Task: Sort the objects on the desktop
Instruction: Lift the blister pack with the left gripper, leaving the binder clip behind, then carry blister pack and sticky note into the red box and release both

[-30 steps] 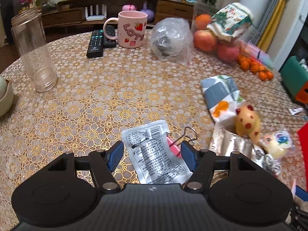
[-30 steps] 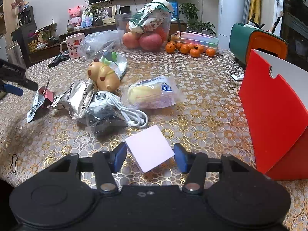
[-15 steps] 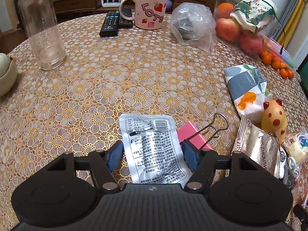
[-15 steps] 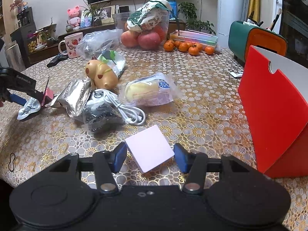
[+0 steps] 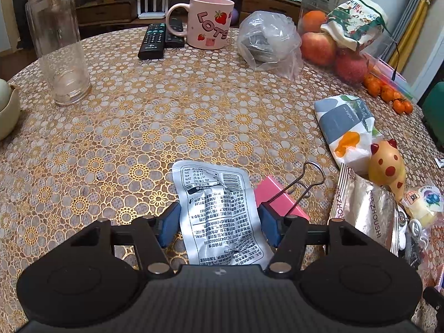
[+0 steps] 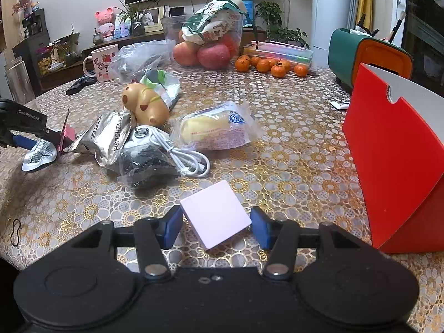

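Note:
My left gripper (image 5: pixel 219 223) is open, its blue pads on either side of a white printed sachet (image 5: pixel 219 208) lying on the tablecloth. A pink binder clip (image 5: pixel 280 197) lies just right of the sachet. In the right wrist view the left gripper (image 6: pixel 27 141) sits low over the sachet (image 6: pixel 38 155). My right gripper (image 6: pixel 216 226) is open around a pale pink sticky-note pad (image 6: pixel 215 213) lying flat on the table; the pads stand beside it, apart from its edges.
A silver snack pack (image 6: pixel 111 138), bagged cable (image 6: pixel 155 155), yellow toy (image 6: pixel 145 105), wrapped bread (image 6: pixel 216 131) and red box (image 6: pixel 396 163) lie ahead of the right gripper. A jar (image 5: pixel 59 41), mug (image 5: pixel 211 22), remotes (image 5: pixel 152 40) and fruit (image 5: pixel 319 44) stand farther back.
My left gripper moved forward and lower, so the sachet now lies between its pads. The right gripper has stayed still around the pink pad.

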Demonstrator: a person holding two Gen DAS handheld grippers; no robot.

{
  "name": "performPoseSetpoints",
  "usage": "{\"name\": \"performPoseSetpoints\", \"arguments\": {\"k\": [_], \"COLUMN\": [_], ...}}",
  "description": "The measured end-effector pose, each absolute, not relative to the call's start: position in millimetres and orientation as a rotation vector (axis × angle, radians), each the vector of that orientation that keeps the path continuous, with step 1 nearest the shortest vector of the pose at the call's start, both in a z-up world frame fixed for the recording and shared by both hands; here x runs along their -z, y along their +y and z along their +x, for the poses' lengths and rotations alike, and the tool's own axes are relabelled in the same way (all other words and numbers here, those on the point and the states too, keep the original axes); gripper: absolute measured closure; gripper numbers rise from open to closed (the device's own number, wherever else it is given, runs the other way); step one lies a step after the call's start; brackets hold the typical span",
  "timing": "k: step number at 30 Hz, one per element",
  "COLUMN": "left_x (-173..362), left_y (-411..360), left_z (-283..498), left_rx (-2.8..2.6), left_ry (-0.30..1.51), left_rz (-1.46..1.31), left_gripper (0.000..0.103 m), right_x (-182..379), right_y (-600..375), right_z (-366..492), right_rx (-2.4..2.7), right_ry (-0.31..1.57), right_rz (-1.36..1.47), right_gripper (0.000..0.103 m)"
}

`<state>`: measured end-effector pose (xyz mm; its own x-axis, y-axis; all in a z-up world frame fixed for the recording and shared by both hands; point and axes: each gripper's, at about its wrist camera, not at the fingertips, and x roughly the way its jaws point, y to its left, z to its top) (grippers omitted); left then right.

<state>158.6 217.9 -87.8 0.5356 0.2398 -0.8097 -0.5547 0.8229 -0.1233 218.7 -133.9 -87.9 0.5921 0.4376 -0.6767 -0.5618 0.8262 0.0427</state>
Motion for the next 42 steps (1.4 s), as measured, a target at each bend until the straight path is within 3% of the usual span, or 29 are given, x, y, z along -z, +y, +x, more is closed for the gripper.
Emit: {"name": "performPoseSetpoints", "arguments": {"k": [25,42], "left_x": [26.0,-12.6], "left_y": [166.4,36.8], "left_z": [108.8,148.1], "left_rx": [-0.442,-0.145], "left_ry": [0.794,0.764], "left_rz": [-0.304,-0.208], "left_gripper": [0.044,0.044], "right_x": [47.8,16.7], "right_y": [-170.4,-233.7], "right_z": [197.0,189.4], "right_rx": [-0.558,-0.489], "right_ry": [0.643,0.581], "right_rz": [-0.165,-0.147], "right_gripper": [0.05,0.05]}}
